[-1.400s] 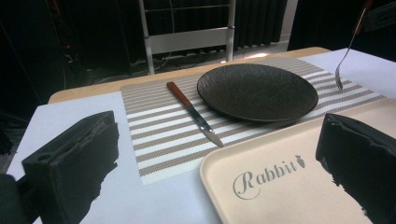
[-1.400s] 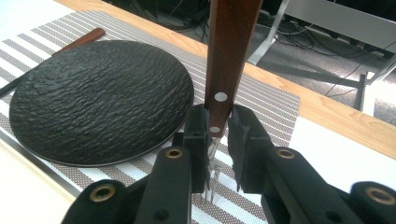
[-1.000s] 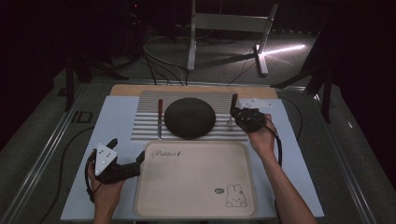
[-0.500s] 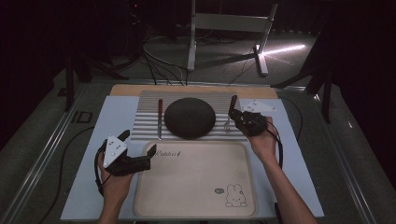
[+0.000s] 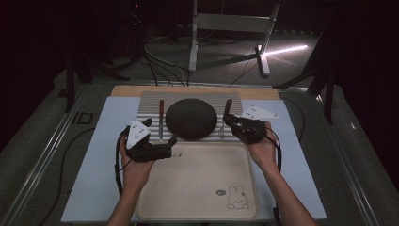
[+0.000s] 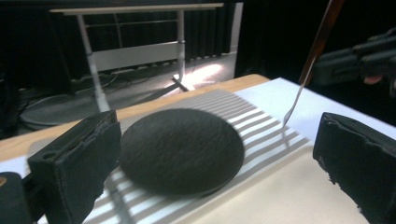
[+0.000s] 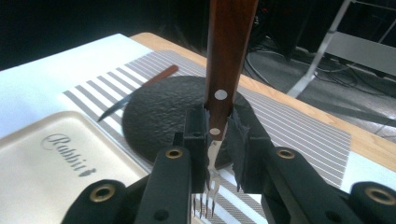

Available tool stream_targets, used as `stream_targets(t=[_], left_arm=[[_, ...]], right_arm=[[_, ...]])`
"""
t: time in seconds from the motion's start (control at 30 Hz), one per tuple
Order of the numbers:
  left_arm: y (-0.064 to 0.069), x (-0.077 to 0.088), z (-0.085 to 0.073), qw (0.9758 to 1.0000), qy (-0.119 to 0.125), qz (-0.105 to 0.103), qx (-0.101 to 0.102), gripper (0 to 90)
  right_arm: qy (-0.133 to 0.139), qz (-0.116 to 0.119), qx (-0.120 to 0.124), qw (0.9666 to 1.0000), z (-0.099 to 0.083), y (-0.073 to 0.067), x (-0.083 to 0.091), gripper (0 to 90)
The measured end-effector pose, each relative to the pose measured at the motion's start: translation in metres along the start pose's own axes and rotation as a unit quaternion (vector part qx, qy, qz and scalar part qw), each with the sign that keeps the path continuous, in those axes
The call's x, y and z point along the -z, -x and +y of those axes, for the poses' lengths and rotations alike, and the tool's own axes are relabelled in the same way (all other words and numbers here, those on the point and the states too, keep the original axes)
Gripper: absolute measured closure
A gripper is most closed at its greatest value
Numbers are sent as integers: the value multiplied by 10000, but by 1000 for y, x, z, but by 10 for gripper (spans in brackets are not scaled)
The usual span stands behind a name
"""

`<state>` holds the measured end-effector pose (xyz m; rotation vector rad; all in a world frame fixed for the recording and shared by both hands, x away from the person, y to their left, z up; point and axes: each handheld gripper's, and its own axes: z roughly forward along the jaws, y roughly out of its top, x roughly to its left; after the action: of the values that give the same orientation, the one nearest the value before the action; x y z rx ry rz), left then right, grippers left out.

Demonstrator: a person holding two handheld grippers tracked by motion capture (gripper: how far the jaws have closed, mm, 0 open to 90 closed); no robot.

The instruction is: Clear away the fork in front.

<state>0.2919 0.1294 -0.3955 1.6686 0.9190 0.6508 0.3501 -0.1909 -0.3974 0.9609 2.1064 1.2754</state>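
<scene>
A wood-handled fork (image 7: 229, 46) is clamped near its neck by my right gripper (image 7: 215, 133), handle up and tines down over the striped mat (image 7: 299, 126). In the high view this right gripper (image 5: 227, 120) sits just right of the dark round plate (image 5: 190, 118), the fork (image 5: 227, 107) tilted beside it. My left gripper (image 5: 173, 146) hovers at the tray's far left corner with its jaws wide open and nothing between them. Along its jaws, the left gripper (image 6: 217, 140) faces the plate (image 6: 182, 149), with the fork (image 6: 317, 51) beyond. A wood-handled knife (image 5: 161, 120) lies left of the plate.
A beige tray (image 5: 202, 183) with a rabbit print lies in front of the mat on a pale blue sheet (image 5: 103, 155). A wooden strip (image 5: 131, 89) runs along the far table edge. Cables and a metal stand (image 5: 221, 28) are on the floor behind.
My left gripper has risen and moved right and forward, to the tray's far left corner. My right gripper has shifted slightly toward the tray with the fork still held.
</scene>
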Motion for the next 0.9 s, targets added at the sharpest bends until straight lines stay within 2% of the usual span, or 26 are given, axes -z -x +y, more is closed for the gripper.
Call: stream_targets(t=[0.27, 0.37, 0.47, 0.63, 0.8, 0.9], left_arm=[[21, -24, 22, 9994, -16, -299, -186, 40], [29, -33, 30, 9991, -28, -374, -219, 83], [35, -43, 36, 9984, 11, -538, -195, 180], [46, -55, 41, 9973, 63, -726, -134, 257], [55, -67, 44, 9956, 53, -929, -143, 436], [56, -72, 44, 9954, -19, -956, -106, 552]], right_arm=[[32, 175, 63, 9998, 1, -16, 3, 781], [51, 259, 89, 9996, 2, -22, 3, 781], [74, 325, 127, 9994, 4, -28, 4, 781], [130, 391, 126, 9991, 6, -34, 2, 781], [153, 493, 126, 9986, 7, -41, 0, 781], [169, 529, 133, 9984, 8, -43, 0, 781]])
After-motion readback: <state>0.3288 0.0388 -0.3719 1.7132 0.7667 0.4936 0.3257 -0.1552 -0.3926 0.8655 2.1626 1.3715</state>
